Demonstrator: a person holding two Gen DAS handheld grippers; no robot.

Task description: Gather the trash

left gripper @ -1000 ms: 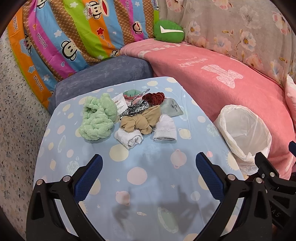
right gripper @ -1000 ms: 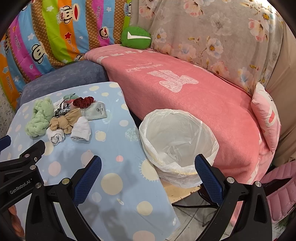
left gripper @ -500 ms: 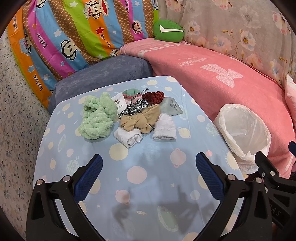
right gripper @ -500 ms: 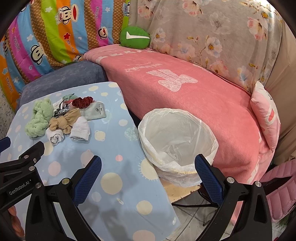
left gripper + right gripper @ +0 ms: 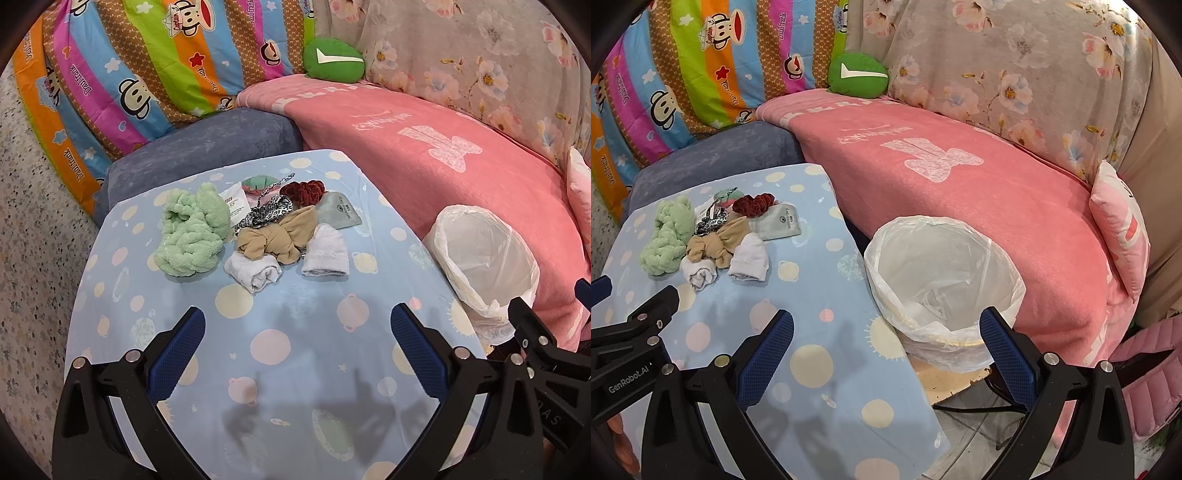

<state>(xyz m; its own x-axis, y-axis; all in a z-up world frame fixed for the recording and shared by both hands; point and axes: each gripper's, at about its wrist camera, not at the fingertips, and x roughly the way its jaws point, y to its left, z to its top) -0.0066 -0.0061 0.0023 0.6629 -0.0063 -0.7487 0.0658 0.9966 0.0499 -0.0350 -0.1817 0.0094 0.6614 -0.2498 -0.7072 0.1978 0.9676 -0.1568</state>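
Seen from the left wrist, the left gripper (image 5: 297, 343) hangs over the near half of a table (image 5: 280, 354) draped in a pale blue dotted cloth, its blue fingers spread wide with nothing between them. The clutter to be collected lies bunched toward the table's far edge: a fluffy green cloth (image 5: 192, 230) at the left, a tan knotted band (image 5: 277, 236), a rolled white sock (image 5: 255, 271), a small white cap (image 5: 327, 251), a dark red scrunchie (image 5: 303, 192), a grey packet (image 5: 340, 214) and a white sachet (image 5: 233, 202), several touching or overlapping. From the right wrist, the right gripper (image 5: 886, 343) is likewise spread and empty, poised above the table's right edge with the lined bin (image 5: 942, 291) just beyond that edge, against a pink blanket (image 5: 960, 184). Nothing appears to have been picked up yet, and the bin looks empty. The risks, by judgement: the soft pieces are tangled, so a pinch on one may drag its neighbours or the cloth beneath; the flat packet and sachet offer little to grip; and the thin liner may fold inward if brushed, letting a dropped item miss.
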